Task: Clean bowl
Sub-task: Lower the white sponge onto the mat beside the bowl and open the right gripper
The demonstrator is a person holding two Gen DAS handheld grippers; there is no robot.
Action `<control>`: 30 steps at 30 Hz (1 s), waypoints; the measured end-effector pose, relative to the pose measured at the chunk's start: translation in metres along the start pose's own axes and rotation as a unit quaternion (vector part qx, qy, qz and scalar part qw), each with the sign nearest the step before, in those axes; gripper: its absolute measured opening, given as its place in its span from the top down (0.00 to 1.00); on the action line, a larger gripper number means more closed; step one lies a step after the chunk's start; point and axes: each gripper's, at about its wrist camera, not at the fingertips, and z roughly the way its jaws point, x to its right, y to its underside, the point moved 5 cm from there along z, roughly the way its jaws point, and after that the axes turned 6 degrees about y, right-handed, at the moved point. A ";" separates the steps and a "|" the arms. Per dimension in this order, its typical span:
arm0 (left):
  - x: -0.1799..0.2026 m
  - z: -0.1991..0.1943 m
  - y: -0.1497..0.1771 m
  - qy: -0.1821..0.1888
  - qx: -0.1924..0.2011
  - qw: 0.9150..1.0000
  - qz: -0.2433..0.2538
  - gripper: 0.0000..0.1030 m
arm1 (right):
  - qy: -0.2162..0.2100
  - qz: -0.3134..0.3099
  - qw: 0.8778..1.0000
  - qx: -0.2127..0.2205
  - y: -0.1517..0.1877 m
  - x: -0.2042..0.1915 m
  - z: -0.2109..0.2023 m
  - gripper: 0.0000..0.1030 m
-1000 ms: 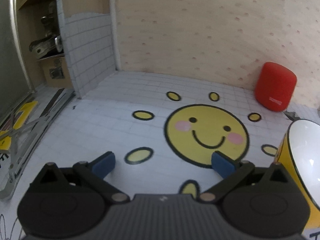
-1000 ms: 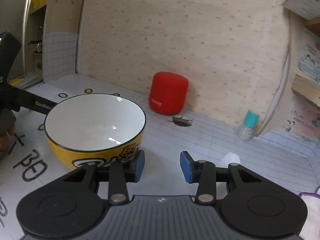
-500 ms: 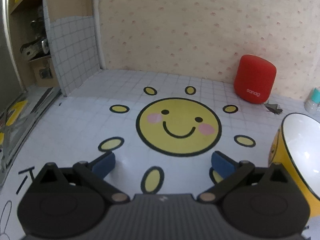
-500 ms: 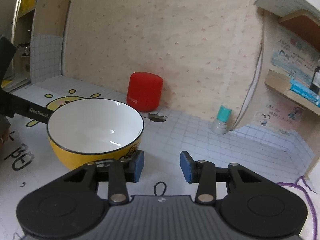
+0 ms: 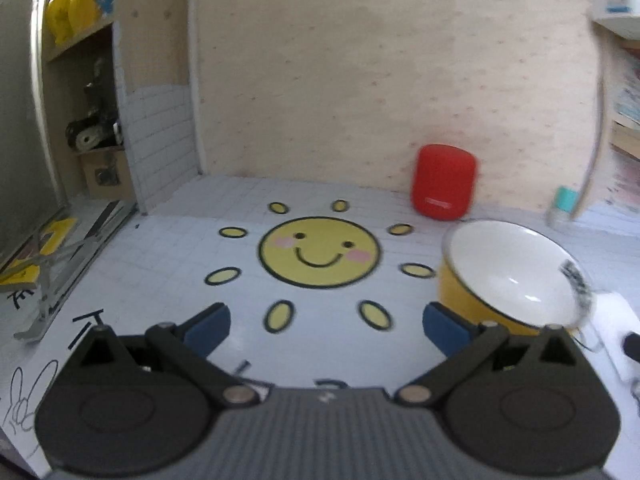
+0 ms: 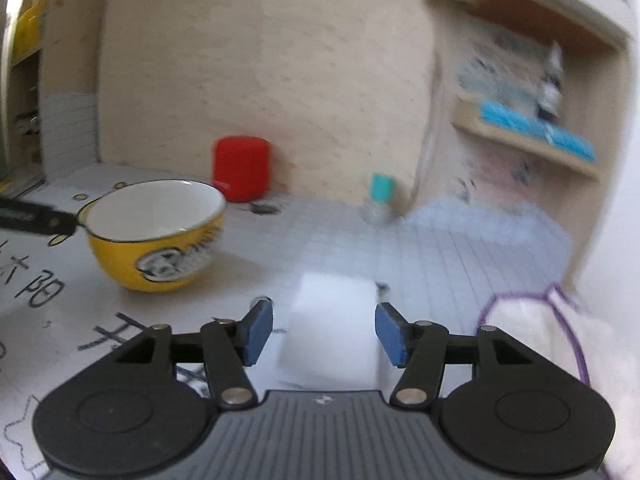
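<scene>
Bowl (image 6: 154, 236) was seen standing upright on the mat (image 5: 160, 264), mouth up, its white inside bare; being round, no long axis could be told. It was placed right of the sun face (image 5: 319, 251), before the red can (image 6: 241, 168). Left gripper (image 5: 326, 322) was held wide open, empty, beside the bowl. Right gripper (image 6: 324, 330) was spread around a white sponge (image 6: 332, 332), pads apart from it.

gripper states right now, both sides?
Left gripper: open, holding nothing.
Right gripper: open, straddling the white sponge, not gripping it.
</scene>
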 end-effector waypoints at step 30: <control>0.047 -0.018 0.017 0.054 0.004 0.998 0.021 0.00 | 0.076 -0.077 0.994 0.009 -0.024 -0.024 0.027 0.48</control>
